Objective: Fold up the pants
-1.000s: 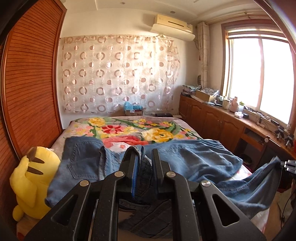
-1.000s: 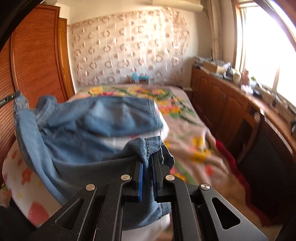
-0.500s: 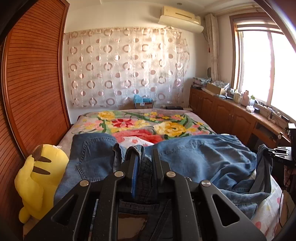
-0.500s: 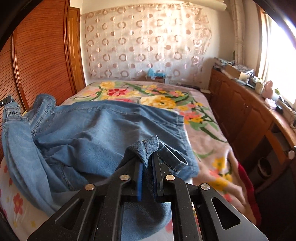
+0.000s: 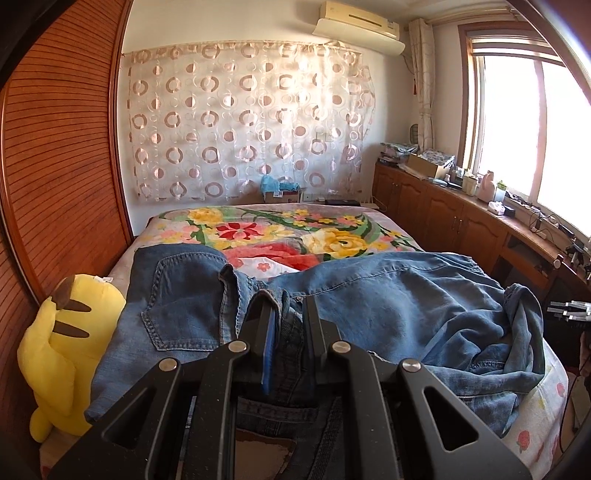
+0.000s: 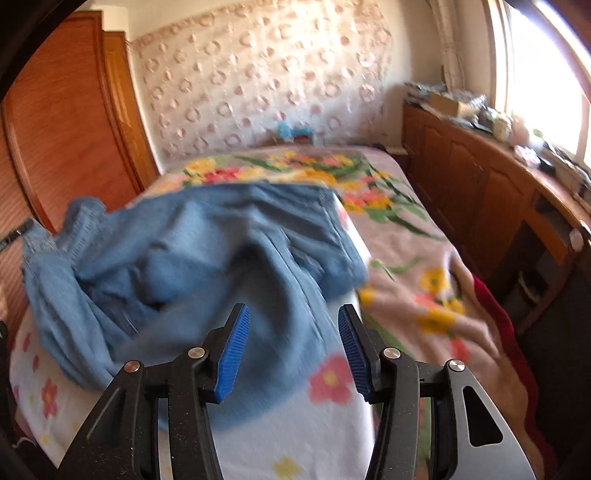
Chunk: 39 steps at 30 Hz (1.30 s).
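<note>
Nearest to us in the left wrist view, our left gripper [image 5: 286,314] is clamped on a bunched fold of the jeans [image 5: 369,306] near the waistband, denim pinched between its fingers. In the right wrist view, our right gripper [image 6: 293,332] is opening, its blue pads [image 6: 232,350] apart with nothing pressed between them; the blurred denim lies on the bed beyond and below the pads. The jeans sprawl crumpled across the near end of the bed [image 5: 539,417], one back pocket flat on the left side. Only the left view shows the yellow plush toy [image 5: 62,350] beside the bed's left edge and the air conditioner [image 5: 358,18] above the circle-patterned curtain [image 5: 243,125]. Both views show the floral blanket [image 6: 417,280] farther off and the wooden cabinets [image 6: 472,188] under the window.
</note>
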Each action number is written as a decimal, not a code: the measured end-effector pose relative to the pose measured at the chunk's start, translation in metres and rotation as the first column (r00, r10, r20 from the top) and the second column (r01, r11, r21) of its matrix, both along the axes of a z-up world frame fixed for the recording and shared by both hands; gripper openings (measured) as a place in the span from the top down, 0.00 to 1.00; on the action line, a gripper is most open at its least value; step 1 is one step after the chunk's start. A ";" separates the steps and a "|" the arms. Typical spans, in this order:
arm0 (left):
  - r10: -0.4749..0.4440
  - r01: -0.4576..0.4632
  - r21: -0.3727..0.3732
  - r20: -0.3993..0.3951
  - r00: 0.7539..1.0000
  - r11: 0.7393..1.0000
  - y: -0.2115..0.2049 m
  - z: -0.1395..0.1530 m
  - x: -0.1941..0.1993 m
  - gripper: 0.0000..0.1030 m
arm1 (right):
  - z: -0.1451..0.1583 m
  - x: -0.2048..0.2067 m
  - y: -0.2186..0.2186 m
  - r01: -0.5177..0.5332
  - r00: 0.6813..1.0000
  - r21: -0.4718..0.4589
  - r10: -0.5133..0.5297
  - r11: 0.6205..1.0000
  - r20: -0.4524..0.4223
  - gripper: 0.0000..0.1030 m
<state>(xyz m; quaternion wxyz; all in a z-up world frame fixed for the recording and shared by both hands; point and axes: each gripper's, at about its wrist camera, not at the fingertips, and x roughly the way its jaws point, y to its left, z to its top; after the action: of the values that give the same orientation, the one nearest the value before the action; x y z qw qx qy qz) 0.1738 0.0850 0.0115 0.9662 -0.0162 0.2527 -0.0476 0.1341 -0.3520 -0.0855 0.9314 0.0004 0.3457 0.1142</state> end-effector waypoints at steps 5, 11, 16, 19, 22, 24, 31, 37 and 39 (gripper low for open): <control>-0.005 0.005 0.000 -0.022 1.000 1.000 0.002 -0.009 0.006 0.86 | -0.024 0.004 0.003 0.008 0.996 -0.009 -0.009 1.000 -0.087 0.50; -0.009 0.008 -0.008 -0.043 0.999 1.000 0.003 -0.017 0.011 0.86 | -0.031 0.020 0.017 0.007 0.991 -0.041 -0.013 0.999 -0.130 0.50; -0.005 0.004 -0.015 -0.057 0.998 1.000 0.007 -0.023 0.015 0.86 | -0.026 0.030 0.028 -0.008 0.992 -0.032 0.004 0.999 -0.126 0.72; -0.001 0.000 -0.036 -0.027 1.000 0.999 0.010 -0.016 0.011 0.86 | -0.022 0.026 0.026 -0.027 0.992 -0.006 0.026 1.000 -0.123 0.98; 0.006 -0.006 -0.046 0.001 1.000 0.999 0.014 -0.005 0.009 0.86 | -0.005 0.017 0.013 -0.012 0.998 0.035 0.014 0.999 -0.060 0.98; 0.015 -0.014 -0.052 0.025 1.000 0.999 0.017 0.004 0.008 0.86 | 0.018 0.011 0.004 -0.001 1.000 0.060 0.001 0.998 0.009 0.98; 0.063 -0.055 -0.085 0.088 0.994 0.995 0.033 0.027 0.019 0.86 | 0.098 0.003 -0.012 0.039 0.970 0.041 -0.048 0.998 0.239 0.98; 0.088 -0.079 -0.093 0.106 0.990 0.993 0.038 0.038 0.044 0.86 | 0.129 0.029 0.001 0.070 0.948 -0.006 -0.065 0.998 0.313 0.99; 0.093 -0.084 -0.088 0.106 0.990 0.993 0.038 0.038 0.056 0.86 | 0.132 0.039 0.007 0.082 0.944 -0.015 -0.072 0.997 0.323 0.99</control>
<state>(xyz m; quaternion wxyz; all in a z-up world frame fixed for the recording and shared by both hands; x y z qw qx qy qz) 0.2295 0.1228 0.0498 0.9783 -0.0652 0.1961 -0.0161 0.1731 -0.3455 0.0468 0.9790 -0.0180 0.1902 0.0713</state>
